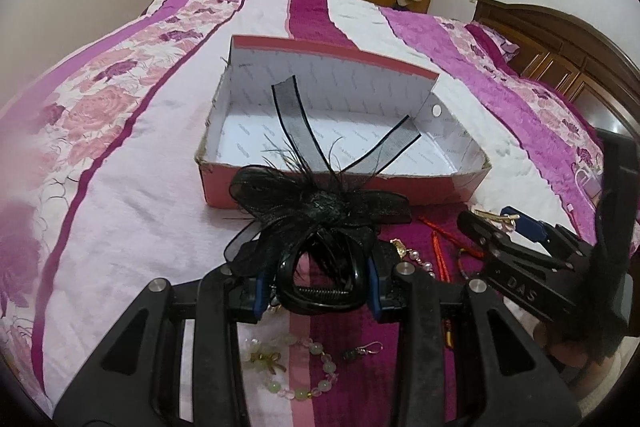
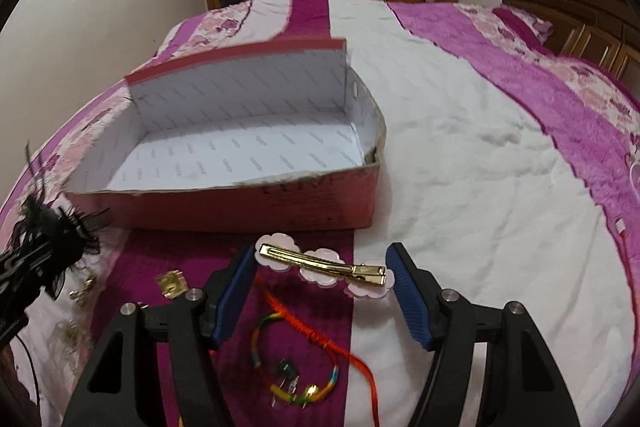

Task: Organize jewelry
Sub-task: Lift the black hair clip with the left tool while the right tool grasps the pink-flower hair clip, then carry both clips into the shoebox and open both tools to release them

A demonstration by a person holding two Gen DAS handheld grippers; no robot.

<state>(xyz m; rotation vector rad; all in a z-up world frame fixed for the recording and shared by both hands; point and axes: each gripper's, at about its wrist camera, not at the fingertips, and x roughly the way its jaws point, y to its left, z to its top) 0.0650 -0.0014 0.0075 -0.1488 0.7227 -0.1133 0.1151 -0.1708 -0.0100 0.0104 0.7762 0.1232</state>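
My left gripper (image 1: pixel 318 283) is shut on a black claw clip (image 1: pixel 320 291) that carries a feather and ribbon bow (image 1: pixel 320 203), held above the bedspread just in front of the open pink shoebox (image 1: pixel 280 193). The same bow shows at the left edge of the right wrist view (image 2: pixel 52 239). My right gripper (image 2: pixel 322 253) is shut on a gold hair clip with pink cloud shapes (image 2: pixel 320 261), which lies crosswise with one end against each blue pad. It hangs in front of the shoebox (image 2: pixel 240 215), whose white inside holds nothing. The right gripper (image 1: pixel 504 223) also appears at the right of the left wrist view.
Loose jewelry lies on the bedspread under the grippers: a green bead bracelet (image 1: pixel 304 383), an earring (image 1: pixel 360 351), pearls (image 1: pixel 422 263), a red cord (image 2: pixel 320 331), a rainbow bracelet (image 2: pixel 288 367) and gold pieces (image 2: pixel 172 283). A wooden headboard (image 2: pixel 580 11) stands at the right, wardrobes behind.
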